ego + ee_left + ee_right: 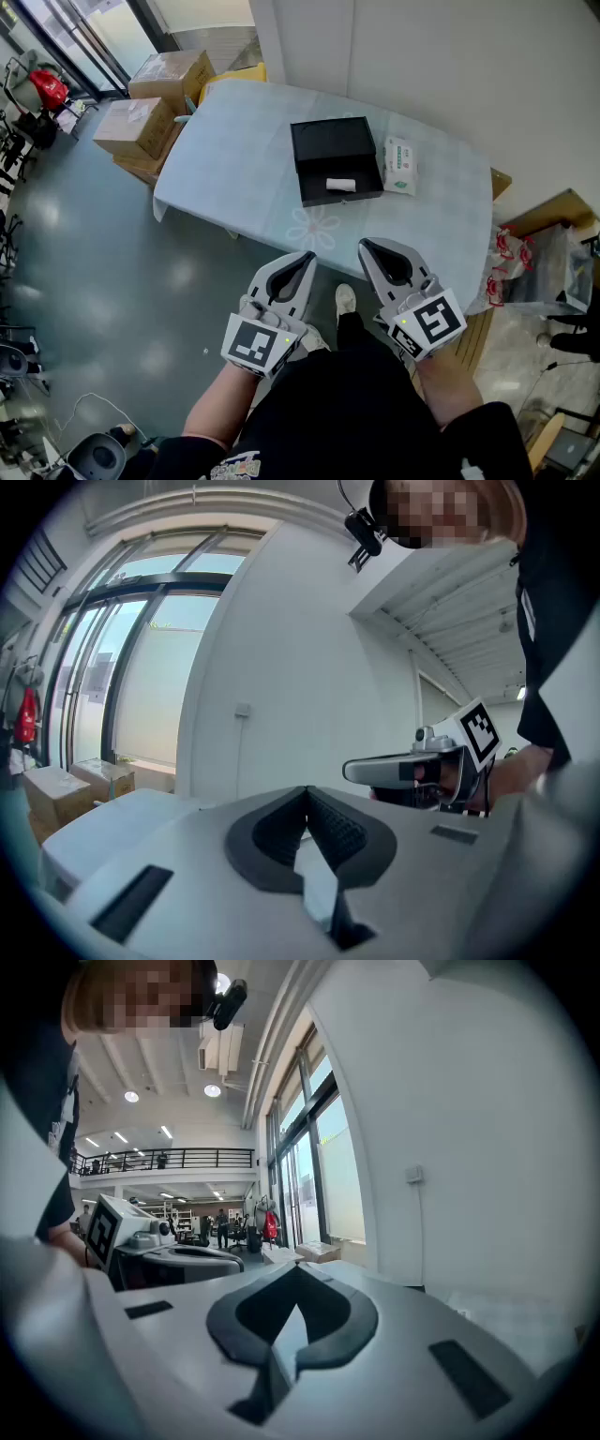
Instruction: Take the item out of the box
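Directly below the head camera, a person (356, 412) in dark clothing stands back from a tabletop (234, 178) draped in a pale blue cloth, holding two pairs of tongs out in front. The left tongs (306, 260) and the right tongs (369, 247) hover side by side over the grey floor (112, 281). They are short of the tabletop's near edge and point roughly level toward it. Each gripper view shows its own tongs pressed together at the tips, with nothing between them.

A black box (323, 141) lies open near the middle of the tabletop. The item (340, 185), a small white roll-shaped object, lies inside the box's nearer half, well apart from both tongs. Just beside the box on the right lies a white-and-green packet (399, 165). Brown cardboard cartons (155, 103) sit on the floor past the tabletop's far left end.
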`<state>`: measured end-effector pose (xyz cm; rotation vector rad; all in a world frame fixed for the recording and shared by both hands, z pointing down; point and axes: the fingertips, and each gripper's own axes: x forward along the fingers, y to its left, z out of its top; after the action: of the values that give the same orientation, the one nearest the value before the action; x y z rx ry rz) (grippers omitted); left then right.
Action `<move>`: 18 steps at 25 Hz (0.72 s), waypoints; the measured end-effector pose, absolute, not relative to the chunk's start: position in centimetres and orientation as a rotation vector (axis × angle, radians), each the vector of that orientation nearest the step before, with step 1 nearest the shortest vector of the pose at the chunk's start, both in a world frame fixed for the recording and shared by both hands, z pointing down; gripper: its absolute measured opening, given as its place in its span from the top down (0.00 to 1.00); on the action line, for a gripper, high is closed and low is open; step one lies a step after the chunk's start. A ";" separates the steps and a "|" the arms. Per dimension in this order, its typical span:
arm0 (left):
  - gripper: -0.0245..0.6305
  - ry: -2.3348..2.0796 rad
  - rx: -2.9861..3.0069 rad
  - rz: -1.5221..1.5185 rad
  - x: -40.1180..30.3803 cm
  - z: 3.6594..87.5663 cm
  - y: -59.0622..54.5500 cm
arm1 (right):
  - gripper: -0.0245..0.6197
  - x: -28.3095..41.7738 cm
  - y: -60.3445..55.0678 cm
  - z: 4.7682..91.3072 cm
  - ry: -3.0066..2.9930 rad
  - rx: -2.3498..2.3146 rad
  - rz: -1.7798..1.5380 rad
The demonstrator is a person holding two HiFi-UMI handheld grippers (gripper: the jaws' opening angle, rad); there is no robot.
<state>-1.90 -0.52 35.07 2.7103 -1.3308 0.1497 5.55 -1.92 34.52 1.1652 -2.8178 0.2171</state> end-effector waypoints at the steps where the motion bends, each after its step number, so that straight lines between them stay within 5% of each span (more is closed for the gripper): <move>1: 0.95 -1.318 2.713 0.136 -1.8 35.1 -0.4 | 0.95 5.5 -2.0 34.5 -2.818 1.163 0.217; 18: 0.95 -1.269 2.737 0.087 -1.7 34.9 0.4 | 0.95 4.3 -1.9 33.8 -2.856 1.116 0.177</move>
<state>-1.66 0.37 34.92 2.7365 -1.2695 0.0867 4.34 -1.85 33.76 1.1159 -2.8562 0.1773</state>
